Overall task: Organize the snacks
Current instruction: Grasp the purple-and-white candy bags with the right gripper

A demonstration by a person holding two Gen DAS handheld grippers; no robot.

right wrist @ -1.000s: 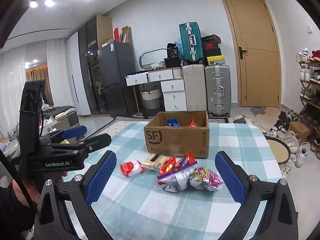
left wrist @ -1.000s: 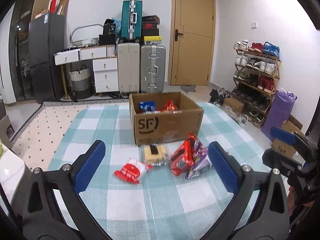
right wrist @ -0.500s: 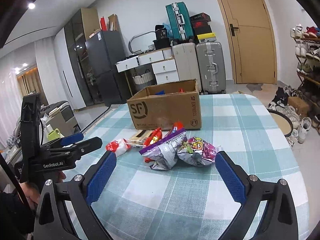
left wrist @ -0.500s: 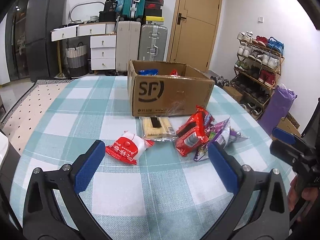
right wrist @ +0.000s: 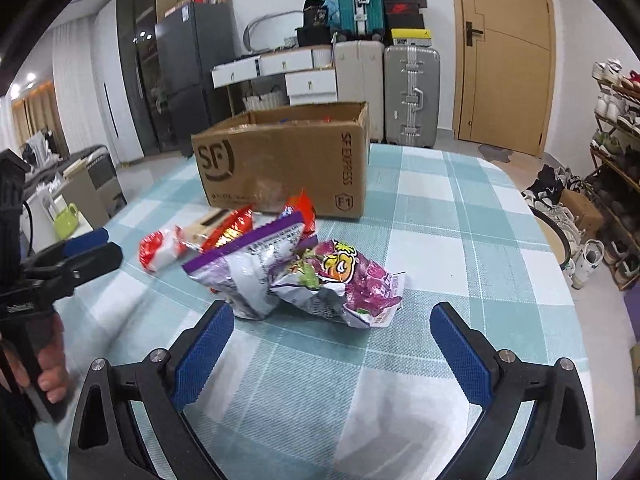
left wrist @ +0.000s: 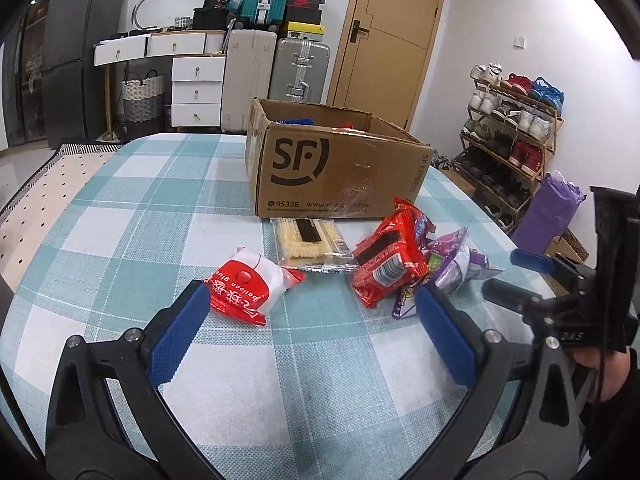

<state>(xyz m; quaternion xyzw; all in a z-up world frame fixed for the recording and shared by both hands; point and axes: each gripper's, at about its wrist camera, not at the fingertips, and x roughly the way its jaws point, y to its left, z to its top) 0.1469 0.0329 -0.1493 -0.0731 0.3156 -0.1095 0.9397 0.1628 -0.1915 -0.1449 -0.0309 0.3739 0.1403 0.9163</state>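
A cardboard box (left wrist: 336,176) (right wrist: 280,164) stands on the checked tablecloth with a few snacks inside. In front of it lie loose packets: a red and white one (left wrist: 246,286) (right wrist: 158,250), a clear pack of pale sticks (left wrist: 310,242), a red packet (left wrist: 390,262) (right wrist: 228,232) and purple bags (left wrist: 452,268) (right wrist: 340,280). My left gripper (left wrist: 310,326) is open, low over the cloth, its left pad at the red and white packet. My right gripper (right wrist: 332,340) is open just short of the purple bags. Each gripper shows at the edge of the other's view.
The table's right edge (right wrist: 560,280) drops to the floor by a shoe rack (left wrist: 516,128). Suitcases (left wrist: 276,64), drawers and a dark fridge (left wrist: 76,48) stand behind the table. A hand (right wrist: 44,364) holds the left gripper's handle.
Both grippers have dropped lower and moved forward toward the packets, which now look larger and closer. Both stay open. No packet has moved.
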